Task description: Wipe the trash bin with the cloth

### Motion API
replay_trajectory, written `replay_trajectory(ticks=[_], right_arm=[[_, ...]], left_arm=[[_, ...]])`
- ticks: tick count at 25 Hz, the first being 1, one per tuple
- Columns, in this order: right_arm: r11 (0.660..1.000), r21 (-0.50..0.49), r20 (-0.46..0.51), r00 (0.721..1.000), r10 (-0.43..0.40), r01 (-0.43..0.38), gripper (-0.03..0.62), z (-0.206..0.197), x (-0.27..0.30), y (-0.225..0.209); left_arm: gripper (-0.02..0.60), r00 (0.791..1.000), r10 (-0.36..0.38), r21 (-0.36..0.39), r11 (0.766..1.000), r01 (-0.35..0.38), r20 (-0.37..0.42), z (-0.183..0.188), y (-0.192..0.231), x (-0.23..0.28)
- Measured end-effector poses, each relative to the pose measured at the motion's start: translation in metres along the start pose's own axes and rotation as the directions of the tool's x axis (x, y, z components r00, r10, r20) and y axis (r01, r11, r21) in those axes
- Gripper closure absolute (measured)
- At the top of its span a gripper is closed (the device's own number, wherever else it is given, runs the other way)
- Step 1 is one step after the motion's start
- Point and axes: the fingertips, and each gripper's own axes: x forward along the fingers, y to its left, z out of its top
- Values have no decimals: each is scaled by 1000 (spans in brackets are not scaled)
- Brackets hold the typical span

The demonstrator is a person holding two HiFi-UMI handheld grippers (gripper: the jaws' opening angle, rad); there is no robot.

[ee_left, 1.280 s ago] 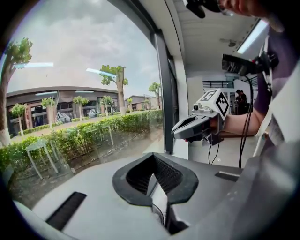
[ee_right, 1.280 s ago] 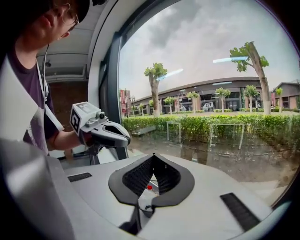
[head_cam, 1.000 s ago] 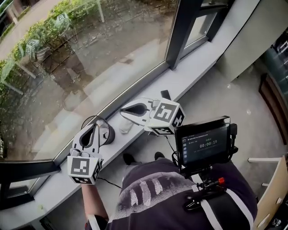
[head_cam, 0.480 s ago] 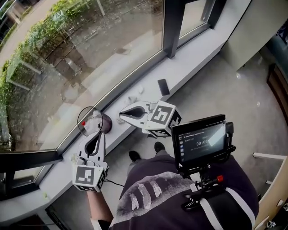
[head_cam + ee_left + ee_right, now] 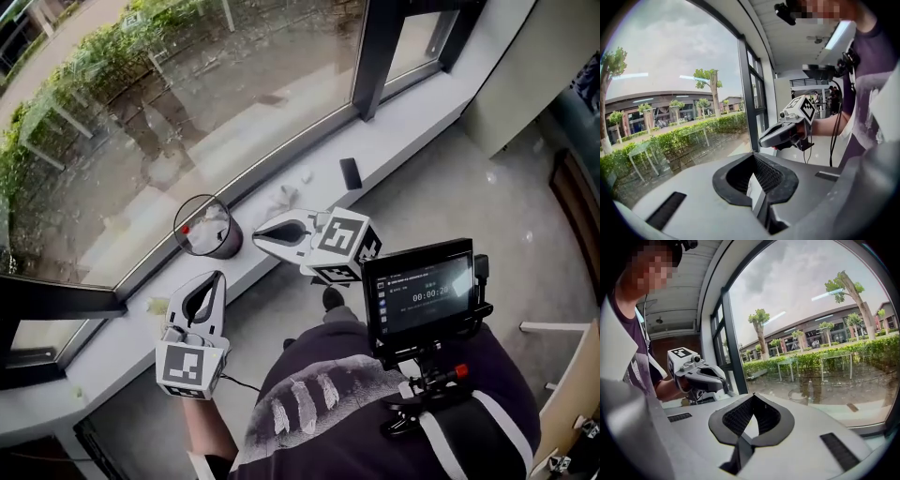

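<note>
A small dark round trash bin (image 5: 208, 228) with a wire rim stands on the pale window sill (image 5: 412, 112); white scraps and something red lie inside it. To its right on the sill lies a crumpled white cloth (image 5: 281, 199). My left gripper (image 5: 217, 278) is shut and empty, a little short of the bin and pointing at it. My right gripper (image 5: 258, 234) is also shut and empty, hanging over the sill's edge between bin and cloth. The left gripper view shows the left gripper (image 5: 755, 155) with the right gripper (image 5: 787, 131) beyond; the right gripper view shows the right gripper (image 5: 752, 398) and the left gripper (image 5: 696, 373).
A black phone (image 5: 350, 172) and a small white lump (image 5: 306, 174) lie on the sill right of the cloth. Big window panes with a dark frame post (image 5: 380, 56) rise behind the sill. A screen rig (image 5: 422, 298) hangs at the person's chest. Grey floor lies to the right.
My left gripper has drawn back from over the bin, which now stands clear ahead of it. The right gripper has shifted sideways along the sill. Both stayed shut.
</note>
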Motion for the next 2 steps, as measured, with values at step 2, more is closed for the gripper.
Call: replay_trajectory(ticks=[2], right_arm=[[1000, 12, -4, 1000, -9, 9, 595, 8, 10, 23]], left_arm=[[584, 1000, -22, 26, 999, 22, -3, -1, -2, -24]])
